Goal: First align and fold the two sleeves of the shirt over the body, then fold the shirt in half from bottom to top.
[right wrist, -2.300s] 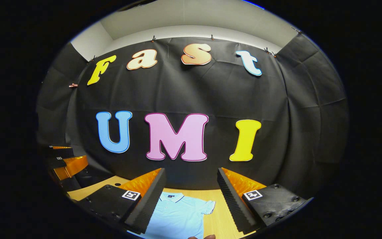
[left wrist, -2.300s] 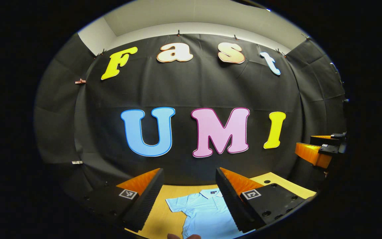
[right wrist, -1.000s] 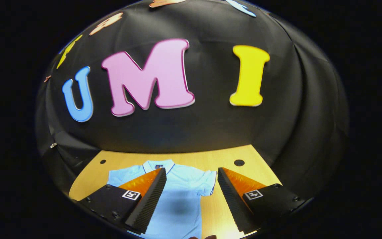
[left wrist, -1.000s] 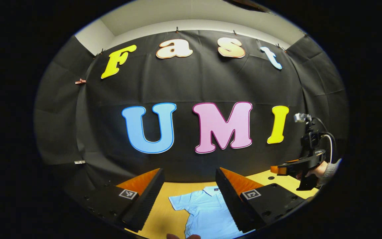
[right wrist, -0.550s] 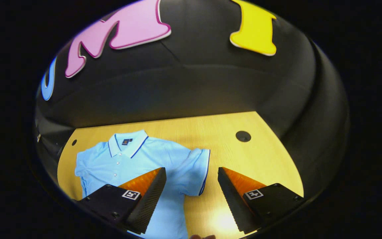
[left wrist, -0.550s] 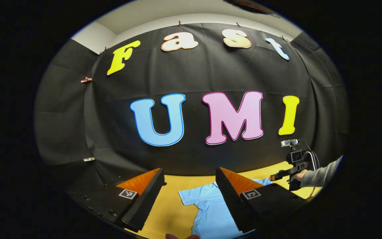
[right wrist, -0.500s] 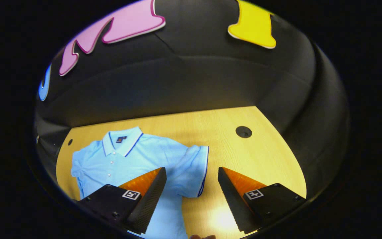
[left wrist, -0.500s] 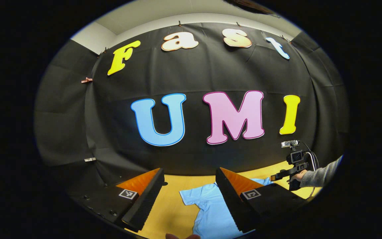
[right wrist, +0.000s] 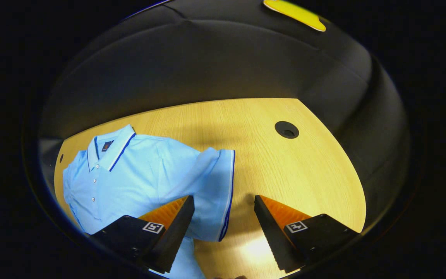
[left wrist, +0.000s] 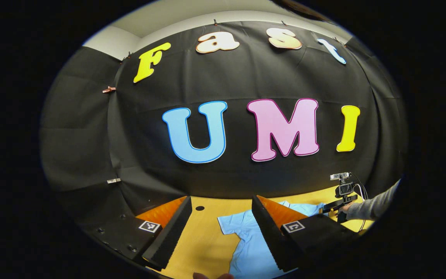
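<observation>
A pale blue shirt lies flat and face-up on the wooden table, collar toward the booth's back wall, neither sleeve folded yet. I hold my right gripper above it with its jaws spread wide and empty, straddling the blue-trimmed cuff of the sleeve on the shirt's right side. My left gripper is also wide open and holds nothing, high over the table just off the shirt's other sleeve, not yet near the cloth. As I judge it, the risk lies in the pinch: come down too far off the shirt and I catch only the trim, so the sleeve twists; bite too deep and I drag the body, skewing the shirt.
</observation>
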Action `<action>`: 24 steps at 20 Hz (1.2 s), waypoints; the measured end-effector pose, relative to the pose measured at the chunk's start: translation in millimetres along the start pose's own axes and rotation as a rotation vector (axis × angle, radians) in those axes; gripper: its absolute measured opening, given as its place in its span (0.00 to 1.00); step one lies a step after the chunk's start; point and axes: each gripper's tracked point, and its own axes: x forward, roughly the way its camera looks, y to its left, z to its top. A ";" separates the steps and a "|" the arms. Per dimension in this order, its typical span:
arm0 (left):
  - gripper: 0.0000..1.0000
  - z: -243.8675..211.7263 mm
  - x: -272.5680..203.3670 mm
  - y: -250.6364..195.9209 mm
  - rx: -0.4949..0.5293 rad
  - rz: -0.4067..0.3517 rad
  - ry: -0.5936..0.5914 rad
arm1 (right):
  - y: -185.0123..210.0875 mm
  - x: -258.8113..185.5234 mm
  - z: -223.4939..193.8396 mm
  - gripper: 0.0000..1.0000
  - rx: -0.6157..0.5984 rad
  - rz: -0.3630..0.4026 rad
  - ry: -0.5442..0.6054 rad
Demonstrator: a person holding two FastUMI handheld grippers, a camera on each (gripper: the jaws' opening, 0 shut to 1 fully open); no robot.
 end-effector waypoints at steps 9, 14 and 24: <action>0.99 -6.6 -2.5 3.0 -0.003 0.007 0.014 | 12.4 5.1 1.1 0.72 -0.005 0.032 0.015; 0.99 -6.9 -4.9 9.2 -0.001 0.018 0.017 | 22.5 3.7 1.0 0.29 -0.008 0.044 0.025; 0.99 -13.8 -8.6 19.7 -0.003 0.033 0.028 | 30.6 -4.2 9.9 0.05 -0.014 0.073 -0.013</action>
